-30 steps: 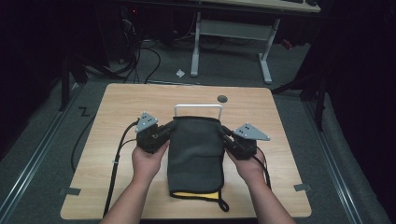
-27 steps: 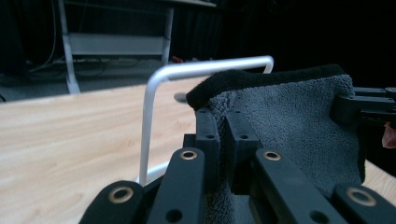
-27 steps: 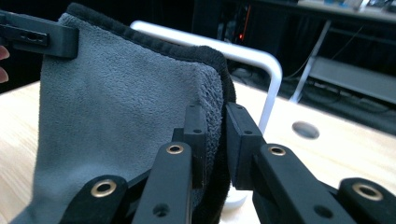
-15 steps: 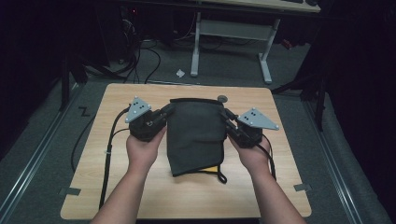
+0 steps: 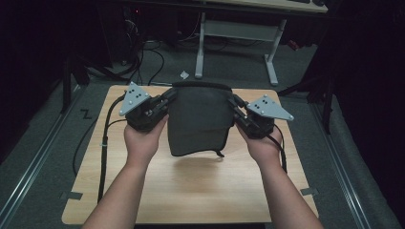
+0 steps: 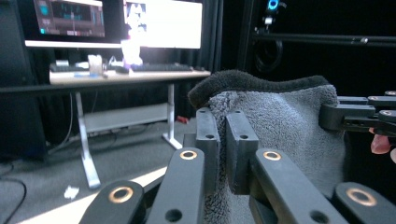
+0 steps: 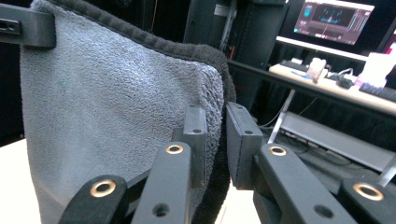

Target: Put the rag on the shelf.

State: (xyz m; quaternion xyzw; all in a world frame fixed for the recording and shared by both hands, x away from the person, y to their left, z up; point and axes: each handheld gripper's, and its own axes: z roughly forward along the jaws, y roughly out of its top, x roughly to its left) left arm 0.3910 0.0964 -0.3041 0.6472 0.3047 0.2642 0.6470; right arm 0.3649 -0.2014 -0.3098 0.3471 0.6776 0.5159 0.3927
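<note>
Since the earlier frames both hands have risen, and the grey towel [image 5: 198, 119] that lay flat on the worktop [image 5: 191, 191] now hangs clear above it, with only its shadow on the wood. In the high view the towel sits at the centre of the frame, stretched between the two tools. The left gripper [image 5: 165, 102] pinches the towel's upper left corner, and the right gripper [image 5: 235, 106] pinches the upper right one. In the left gripper view its fingers [image 6: 208, 140] are closed on the towel's dark hem, with the other tool's fingers at the right edge of the frame. In the right gripper view the fingers [image 7: 196, 135] clamp the fluffy edge in the same way. A desk with screens stands in the background.
</note>
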